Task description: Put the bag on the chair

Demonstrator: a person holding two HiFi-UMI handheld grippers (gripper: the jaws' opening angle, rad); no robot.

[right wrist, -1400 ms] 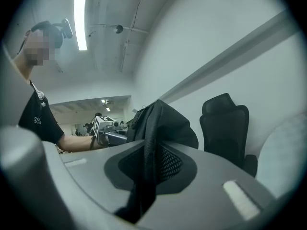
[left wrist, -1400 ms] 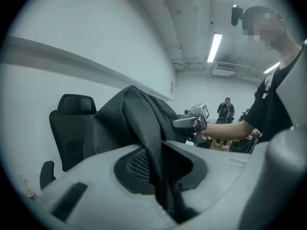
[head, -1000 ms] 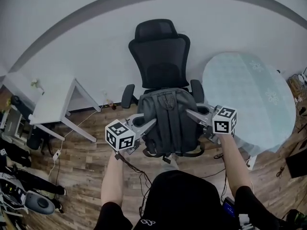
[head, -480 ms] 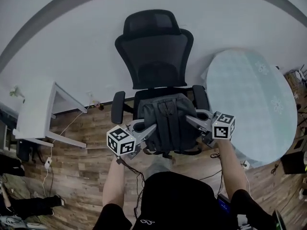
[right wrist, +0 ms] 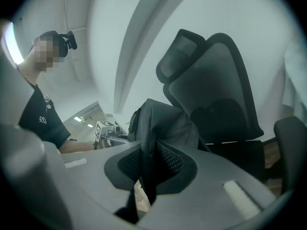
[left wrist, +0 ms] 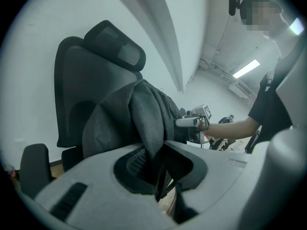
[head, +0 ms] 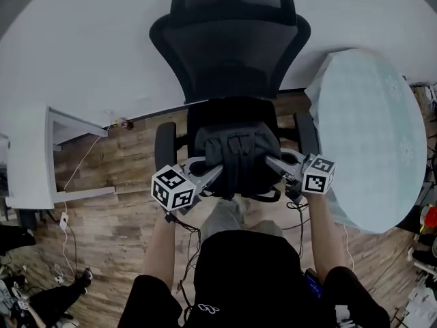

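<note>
A dark grey backpack [head: 237,152] hangs over the seat of a black office chair [head: 231,46], held up from both sides. My left gripper [head: 213,171] is shut on the bag's left side, its fabric [left wrist: 146,123] pinched between the jaws. On the bag's right side my right gripper [head: 270,161] is shut too, with a fold of fabric [right wrist: 152,133] between its jaws. The chair's backrest [left wrist: 91,80] and headrest [right wrist: 184,51] rise just behind the bag. Whether the bag's bottom touches the seat is hidden.
A round table with a pale cloth [head: 372,135] stands close on the right of the chair. A white desk [head: 27,156] is at the left. Cables [head: 75,183] trail over the wooden floor. The chair's armrests [head: 164,145] flank the bag.
The chair has come much closer and larger in the head view. Both grippers have carried the bag forward, so it now hangs over the seat.
</note>
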